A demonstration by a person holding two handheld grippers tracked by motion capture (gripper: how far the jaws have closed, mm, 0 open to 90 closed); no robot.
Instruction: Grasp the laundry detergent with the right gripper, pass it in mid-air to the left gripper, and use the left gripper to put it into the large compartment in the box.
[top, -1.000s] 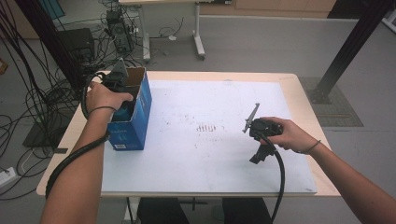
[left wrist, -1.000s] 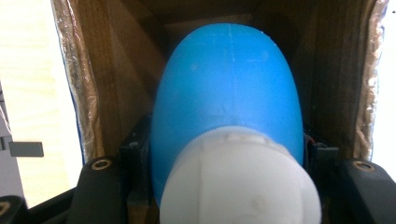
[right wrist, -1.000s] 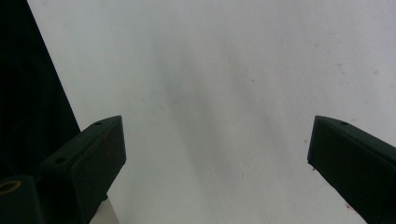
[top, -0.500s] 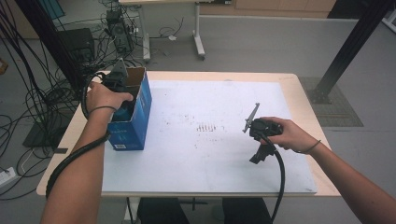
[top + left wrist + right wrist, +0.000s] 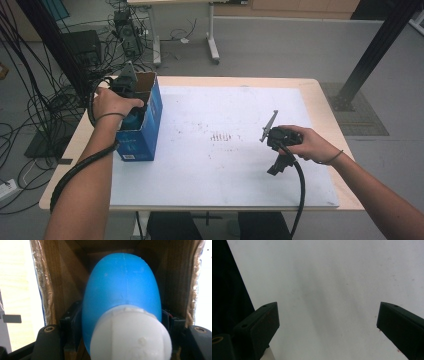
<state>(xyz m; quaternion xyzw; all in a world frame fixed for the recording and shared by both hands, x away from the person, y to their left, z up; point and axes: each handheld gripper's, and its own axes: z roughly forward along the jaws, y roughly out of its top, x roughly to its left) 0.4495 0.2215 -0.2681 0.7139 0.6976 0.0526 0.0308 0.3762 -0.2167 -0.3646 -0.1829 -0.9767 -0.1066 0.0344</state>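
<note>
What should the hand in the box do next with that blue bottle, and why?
Probably open a little wider and lift straight up out of the box. The blue bottle with its white cap already sits deep between the cardboard walls, and the left gripper, jaws on either side of it, has just been opening, so it looks like a release.

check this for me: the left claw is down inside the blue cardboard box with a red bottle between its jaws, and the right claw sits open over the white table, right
Not quite: the bottle is blue with a white cap, not red, as the left gripper view shows. The rest holds: the left claw is down inside the blue cardboard box with the bottle between its jaws, which have just been opening, and the right claw sits open over the white table.
</note>
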